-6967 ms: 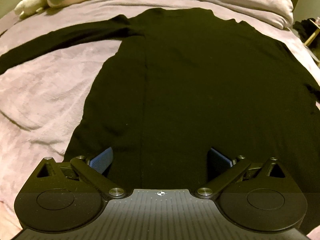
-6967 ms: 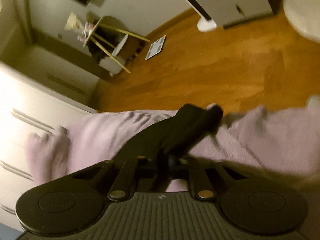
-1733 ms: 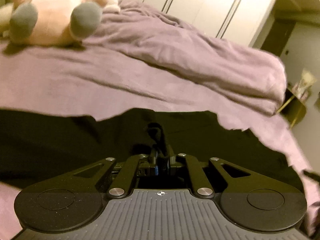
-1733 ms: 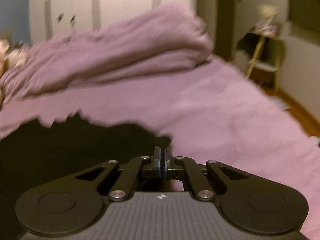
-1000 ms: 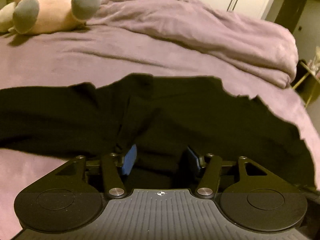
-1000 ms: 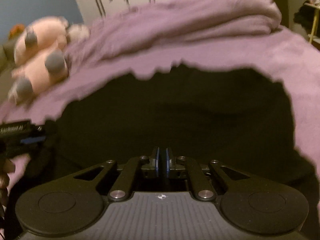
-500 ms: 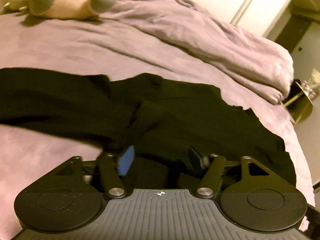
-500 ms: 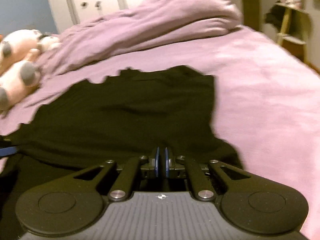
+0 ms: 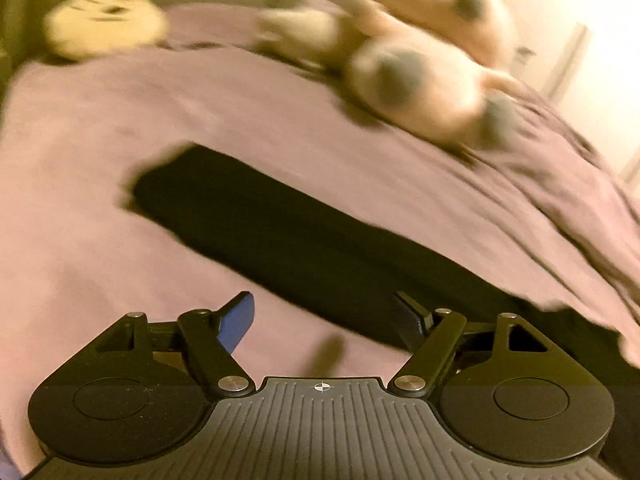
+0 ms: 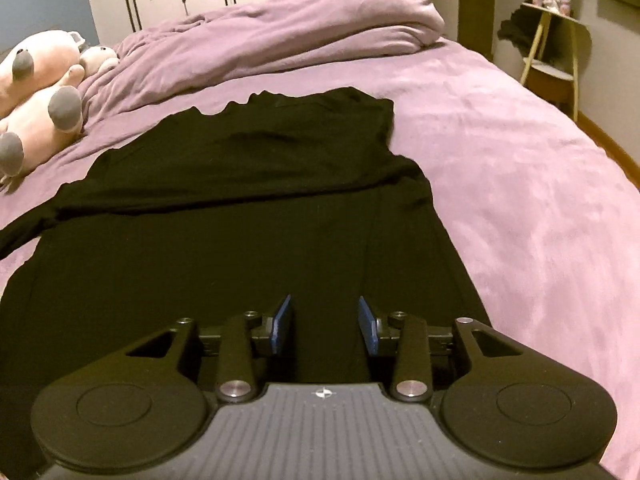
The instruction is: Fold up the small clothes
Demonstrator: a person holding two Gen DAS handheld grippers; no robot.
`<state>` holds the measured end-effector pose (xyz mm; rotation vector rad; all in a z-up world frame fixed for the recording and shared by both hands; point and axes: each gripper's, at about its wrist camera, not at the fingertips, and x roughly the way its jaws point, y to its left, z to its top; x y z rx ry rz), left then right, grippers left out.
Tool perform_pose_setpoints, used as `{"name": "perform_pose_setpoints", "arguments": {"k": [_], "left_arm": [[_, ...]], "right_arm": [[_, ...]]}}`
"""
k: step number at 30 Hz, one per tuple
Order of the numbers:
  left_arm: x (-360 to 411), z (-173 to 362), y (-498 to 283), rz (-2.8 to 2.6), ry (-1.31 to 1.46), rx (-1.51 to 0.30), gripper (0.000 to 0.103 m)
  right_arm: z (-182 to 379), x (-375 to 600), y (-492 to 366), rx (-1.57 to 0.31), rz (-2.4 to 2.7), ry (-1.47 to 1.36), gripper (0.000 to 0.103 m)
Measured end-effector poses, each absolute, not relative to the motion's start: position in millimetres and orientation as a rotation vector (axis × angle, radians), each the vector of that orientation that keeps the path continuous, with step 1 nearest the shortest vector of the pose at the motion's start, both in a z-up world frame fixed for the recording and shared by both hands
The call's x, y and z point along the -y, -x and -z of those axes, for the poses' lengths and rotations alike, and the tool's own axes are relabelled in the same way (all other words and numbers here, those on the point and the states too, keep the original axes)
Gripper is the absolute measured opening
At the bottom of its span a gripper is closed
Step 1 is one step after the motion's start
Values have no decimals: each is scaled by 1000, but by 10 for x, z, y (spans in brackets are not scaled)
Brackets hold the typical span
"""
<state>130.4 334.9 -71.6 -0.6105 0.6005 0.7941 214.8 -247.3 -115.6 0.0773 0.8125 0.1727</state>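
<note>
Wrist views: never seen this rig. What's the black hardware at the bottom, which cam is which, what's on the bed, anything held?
No robot arm here: a person holds a two-finger gripper in each hand, each with a fisheye camera looking along its fingers. The black hardware at the bottom is the gripper itself. The blurred picture is from the left gripper, open and empty, over the purple bedspread beside one long sleeve. The sharper picture is from the right gripper; its jaws are opening over the black long-sleeved top, gripping nothing. The top lies flat with its upper part folded across. Plush toys and a bunched duvet lie beyond.
</note>
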Motion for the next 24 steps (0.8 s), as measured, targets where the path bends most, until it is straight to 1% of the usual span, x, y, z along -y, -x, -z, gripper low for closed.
{"name": "perform_pose_setpoints", "arguments": {"k": [2,3,5,7,9,12,13,14,15,17,20,24], "left_arm": [[-3584,773,-1232,-858,650,-594,69],[-3706,815,-1197,-884,686,-591,68],[-3890,912,-1178,-907,749,-585,54],[-4013,962,-1164,-925,793,-555,49],[-4104,971,-1124,-932,820,-514,48],[-4208,1000,-1171,-946,842,-485,39],[-4237,1018,-1149,-950,839,-480,31],[-4262,1027,-1158,-954,833,-478,19],[-4295,1040,-1156,-958,830,-481,13],[-4329,1056,-1145,-957,838,-476,9],[-4289,1027,-1129,-948,801,-469,6],[-4037,819,-1213,-887,635,-472,6]], "right_arm": [[1147,2451,-2173,-817,-161,-74,36],[1143,2433,-2180,-817,-154,-74,37],[1137,2406,-2212,-818,-143,-83,37],[1142,2383,-2243,-814,-124,-84,37],[1160,2350,-2269,-810,-87,-53,37],[1187,2299,-2283,-783,-57,13,37],[1204,2283,-2285,-780,-46,36,37],[1213,2272,-2280,-774,-36,51,37],[1225,2258,-2275,-767,-31,63,37],[1259,2227,-2270,-758,-21,97,37],[1272,2173,-2258,-738,9,163,37],[1283,2144,-2264,-728,24,214,37]]}}
